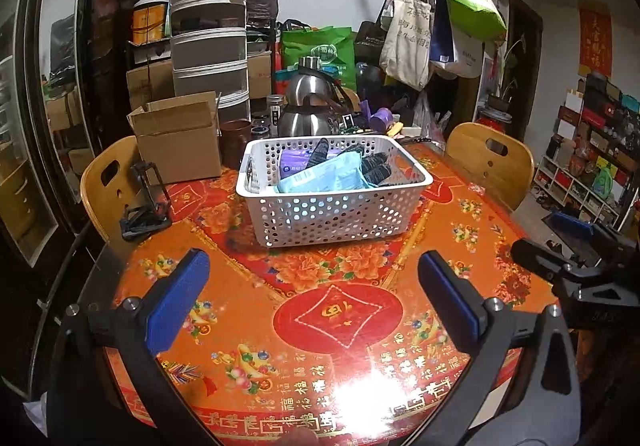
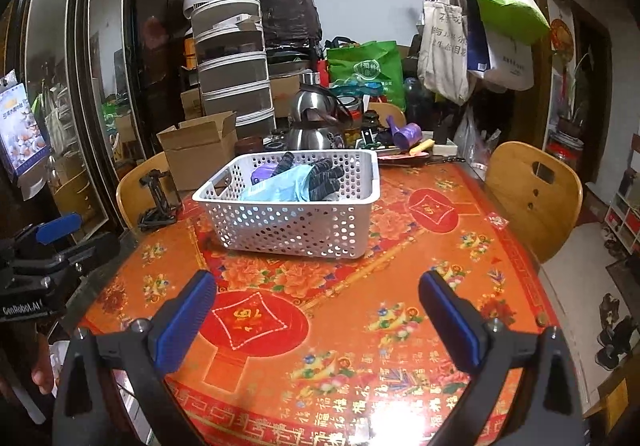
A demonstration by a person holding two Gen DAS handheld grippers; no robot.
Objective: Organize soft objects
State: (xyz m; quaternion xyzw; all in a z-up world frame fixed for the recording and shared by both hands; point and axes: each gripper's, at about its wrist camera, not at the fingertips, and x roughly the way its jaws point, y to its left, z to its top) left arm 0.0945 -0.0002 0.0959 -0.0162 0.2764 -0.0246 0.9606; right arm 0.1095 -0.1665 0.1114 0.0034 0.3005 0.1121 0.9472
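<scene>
1. On the tabletop (image 1: 320, 326), near the middle and a bit toward the far edge, I see a white basket (image 1: 336, 213) with holes in its sides.
2. Inside the basket lie the soft things: a light blue pack (image 1: 324, 175), dark striped gloves (image 1: 376, 165) and a purple pack (image 1: 294, 159) at the back.
3. My left gripper (image 1: 314, 298) hangs over the near part of the tabletop. Its blue pads (image 1: 178, 298) are wide apart and nothing is between them.
4. My right gripper (image 2: 316, 320) is over the near edge too. Its pads (image 2: 186, 320) are spread wide and hold nothing.
5. Both grippers are well apart from the basket.
6. At the far left corner stands an open cardboard box (image 1: 180, 141), with a small black stand (image 1: 146, 201) near it at the left edge.
7. Along the far edge, behind the basket, sits a shiny metal kettle (image 1: 308, 101).
8. Wooden chairs (image 2: 536, 193) stand beside the tabletop.
</scene>
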